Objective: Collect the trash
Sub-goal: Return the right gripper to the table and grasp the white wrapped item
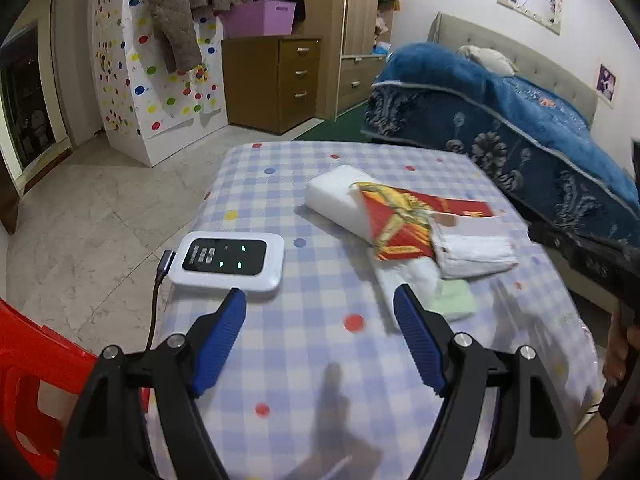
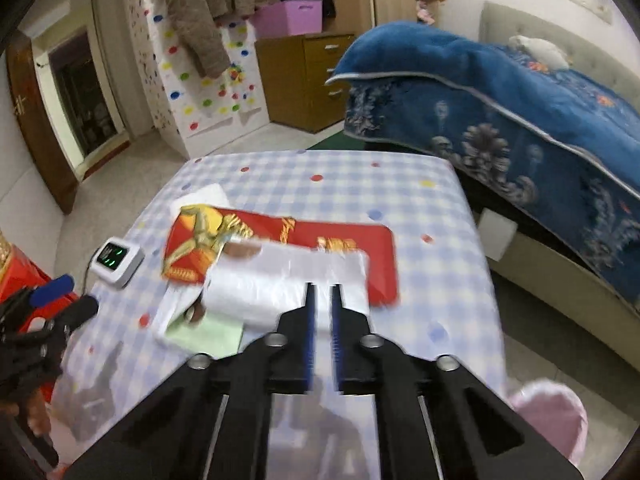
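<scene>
From the left wrist, the left gripper (image 1: 320, 300) hangs over the near part of the table (image 1: 300, 360) with its jaws spread wide and nothing between them. I judge it is kept open so it can take a piece of the litter. Taking the red wrapper (image 1: 404, 220) as the landmark: it lies in the middle of the table, draped over a white block (image 1: 336, 196) that sticks out beyond it on the far side. A folded white bag (image 1: 476, 252) lies against its near right edge, and a pale green sheet (image 1: 456, 300) sits nearer still, just beside the gripper's right finger. These loose pieces look like the trash to gather. Well to the wrapper's left, a small white device (image 1: 228, 260) with lit green dots and a cable rests at the table edge; it should be left alone and stands close to the left finger.

From the right wrist, the right gripper (image 2: 323, 292) has its jaws drawn almost together. Its tips lie over the near edge of the white bag (image 2: 280, 280), just in front of the wrapper (image 2: 280, 240); blur hides whether any film is pinched, so I cannot tell if it holds the bag. Left of the wrapper the left gripper (image 2: 64, 296) shows beside the device (image 2: 116, 260). A bed with a blue blanket (image 2: 500, 112) stands well beyond, clear of the work.
</scene>
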### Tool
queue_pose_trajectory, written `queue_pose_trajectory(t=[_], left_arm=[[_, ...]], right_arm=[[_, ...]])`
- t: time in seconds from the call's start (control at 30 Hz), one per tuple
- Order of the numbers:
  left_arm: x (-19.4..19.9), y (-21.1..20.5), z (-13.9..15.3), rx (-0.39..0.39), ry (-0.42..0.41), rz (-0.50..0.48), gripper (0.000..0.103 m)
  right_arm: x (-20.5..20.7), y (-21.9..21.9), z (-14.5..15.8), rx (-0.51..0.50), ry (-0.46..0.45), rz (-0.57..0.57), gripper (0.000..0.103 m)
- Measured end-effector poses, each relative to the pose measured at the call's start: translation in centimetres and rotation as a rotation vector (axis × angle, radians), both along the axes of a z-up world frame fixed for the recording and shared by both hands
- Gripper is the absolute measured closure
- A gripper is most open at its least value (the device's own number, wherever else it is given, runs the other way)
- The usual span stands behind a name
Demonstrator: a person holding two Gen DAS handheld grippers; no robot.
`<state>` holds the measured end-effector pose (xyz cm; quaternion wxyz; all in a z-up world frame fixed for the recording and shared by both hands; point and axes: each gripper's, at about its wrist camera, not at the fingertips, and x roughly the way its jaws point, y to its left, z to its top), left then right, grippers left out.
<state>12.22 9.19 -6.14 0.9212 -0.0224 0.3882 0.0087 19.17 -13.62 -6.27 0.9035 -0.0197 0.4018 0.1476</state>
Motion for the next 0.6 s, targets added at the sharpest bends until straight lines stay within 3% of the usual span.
queue_pose_trajectory(t=[0.1, 0.3, 0.6], left_arm=[[1.8, 0.2, -0.7, -0.005, 0.011, -0.002, 0.029], [3.0, -0.1, -1.3, 0.002, 0.026, -0.018, 0.029], [1.3, 0.1, -1.9, 0.004, 0.044, -0.022, 0.029]], right_arm=[[3.1, 1.4, -0.6, -0.035, 0.003, 0.002, 0.099], [6.8, 1.5, -2.9, -0.053, 0.1, -0.014, 0.099], [0.1, -1.0, -4.2, -0.005, 0.215, -0.021, 0.097]])
